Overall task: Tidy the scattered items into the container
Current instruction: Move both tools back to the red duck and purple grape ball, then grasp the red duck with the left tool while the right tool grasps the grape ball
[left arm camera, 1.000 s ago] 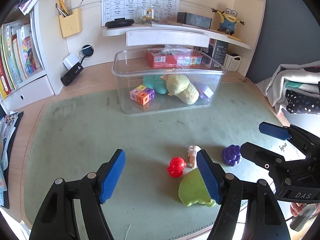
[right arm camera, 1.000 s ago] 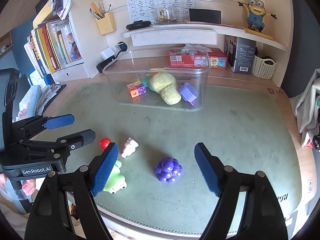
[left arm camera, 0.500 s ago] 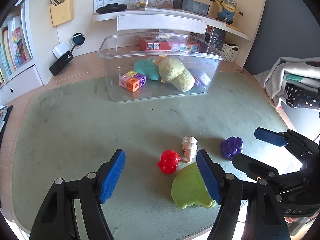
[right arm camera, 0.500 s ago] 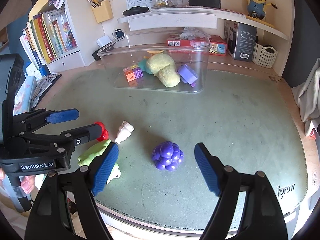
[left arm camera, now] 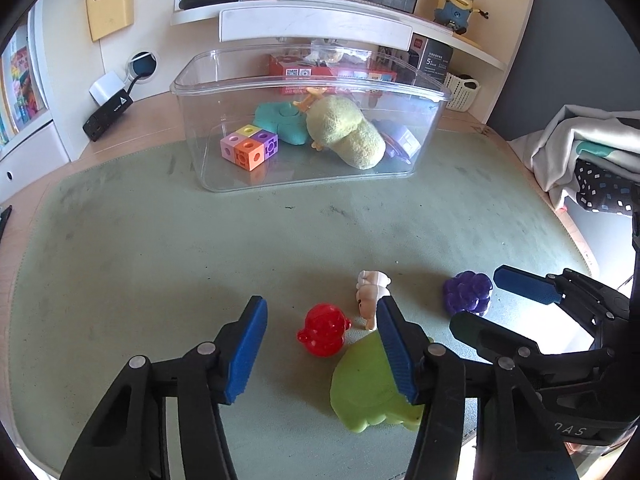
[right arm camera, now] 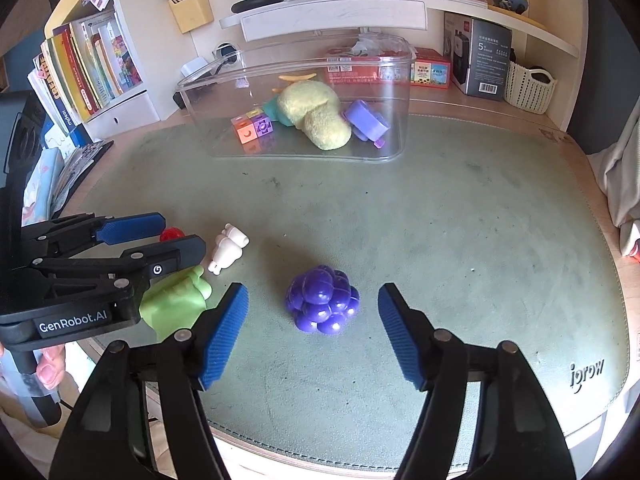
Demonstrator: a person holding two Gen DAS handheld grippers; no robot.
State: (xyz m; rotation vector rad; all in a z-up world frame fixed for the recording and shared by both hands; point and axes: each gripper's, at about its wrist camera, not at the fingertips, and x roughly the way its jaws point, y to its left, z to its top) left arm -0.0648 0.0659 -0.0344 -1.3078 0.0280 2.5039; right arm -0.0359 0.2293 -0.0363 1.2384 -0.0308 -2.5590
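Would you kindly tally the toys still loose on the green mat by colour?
Red: 1, the red toy
White: 1, the white figurine
Purple: 1, the purple grape cluster
Green: 1, the green toy
Total: 4

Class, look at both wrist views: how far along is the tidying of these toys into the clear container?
Done: the clear container already holds colored cubes, a plush toy, a teal piece and a purple piece. In hand: nothing is gripped yet; the left gripper is closing around the red toy, the right gripper around the purple grapes. Left: those two, the white figure and the green toy.
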